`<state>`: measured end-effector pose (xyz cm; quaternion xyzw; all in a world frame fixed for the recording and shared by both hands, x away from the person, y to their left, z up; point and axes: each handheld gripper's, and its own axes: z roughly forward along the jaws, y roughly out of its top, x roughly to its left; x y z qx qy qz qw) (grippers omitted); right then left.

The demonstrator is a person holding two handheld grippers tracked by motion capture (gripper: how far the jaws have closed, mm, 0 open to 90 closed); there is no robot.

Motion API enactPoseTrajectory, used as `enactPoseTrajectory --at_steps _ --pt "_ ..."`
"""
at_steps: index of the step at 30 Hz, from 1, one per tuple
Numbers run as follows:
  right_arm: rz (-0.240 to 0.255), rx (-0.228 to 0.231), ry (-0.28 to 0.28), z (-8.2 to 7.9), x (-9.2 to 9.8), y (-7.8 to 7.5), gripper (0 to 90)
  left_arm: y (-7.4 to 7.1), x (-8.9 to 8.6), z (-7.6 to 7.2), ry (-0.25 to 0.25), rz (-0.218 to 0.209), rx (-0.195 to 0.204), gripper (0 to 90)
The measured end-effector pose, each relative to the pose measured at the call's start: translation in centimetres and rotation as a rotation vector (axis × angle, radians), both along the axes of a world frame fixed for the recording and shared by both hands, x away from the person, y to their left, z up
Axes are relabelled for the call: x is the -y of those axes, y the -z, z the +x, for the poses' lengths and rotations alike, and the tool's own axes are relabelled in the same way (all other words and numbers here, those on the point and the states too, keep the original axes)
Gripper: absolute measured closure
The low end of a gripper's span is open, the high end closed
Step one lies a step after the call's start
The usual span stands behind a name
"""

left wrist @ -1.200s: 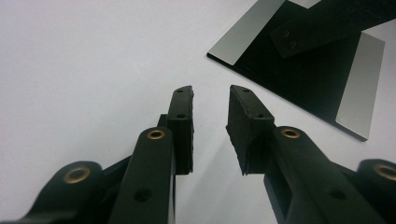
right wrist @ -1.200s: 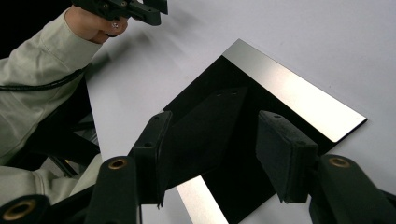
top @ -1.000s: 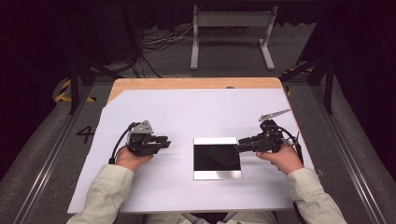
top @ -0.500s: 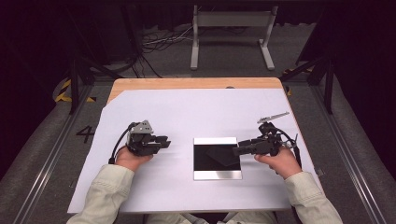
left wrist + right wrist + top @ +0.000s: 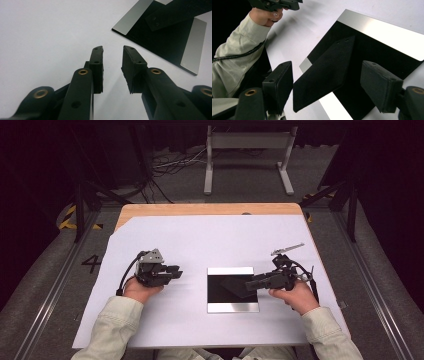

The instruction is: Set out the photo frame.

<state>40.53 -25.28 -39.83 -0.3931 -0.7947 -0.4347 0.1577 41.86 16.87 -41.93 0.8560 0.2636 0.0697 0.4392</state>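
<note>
- Black pad point(image 5: 325, 75) lies tilted over the mirror tray point(image 5: 233, 306), long axis pointing towards its centre
- Right gripper point(image 5: 252, 283): jaws just opened, released, pad between
- Left gripper point(image 5: 175, 271): parted, empty

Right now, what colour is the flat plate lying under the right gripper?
The plate is glossy black with silver strips along two opposite edges, clearest in the right gripper view.

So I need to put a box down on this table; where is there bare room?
Bare: the white sheet beyond the mirror plate, and between the left gripper and the plate. Crowded: the plate's right edge, under the right gripper.
</note>
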Motion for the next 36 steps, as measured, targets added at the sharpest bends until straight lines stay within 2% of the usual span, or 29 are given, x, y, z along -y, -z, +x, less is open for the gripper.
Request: enactPoseTrajectory --at_steps 11,24,36 --pt "-0.011 -0.041 -0.027 0.1 -0.9 0.9 25.5 0.0 0.1 0.0 -0.002 0.001 -0.001 71.0" --pt "-0.020 -0.069 -0.062 0.1 -2.1 1.5 26.3 -0.1 0.0 -0.1 -0.002 0.004 0.001 70.7" --pt "-0.051 -0.092 -0.086 0.0 -2.8 1.3 37.9 0.0 0.1 0.0 -0.005 0.002 -0.003 69.9"
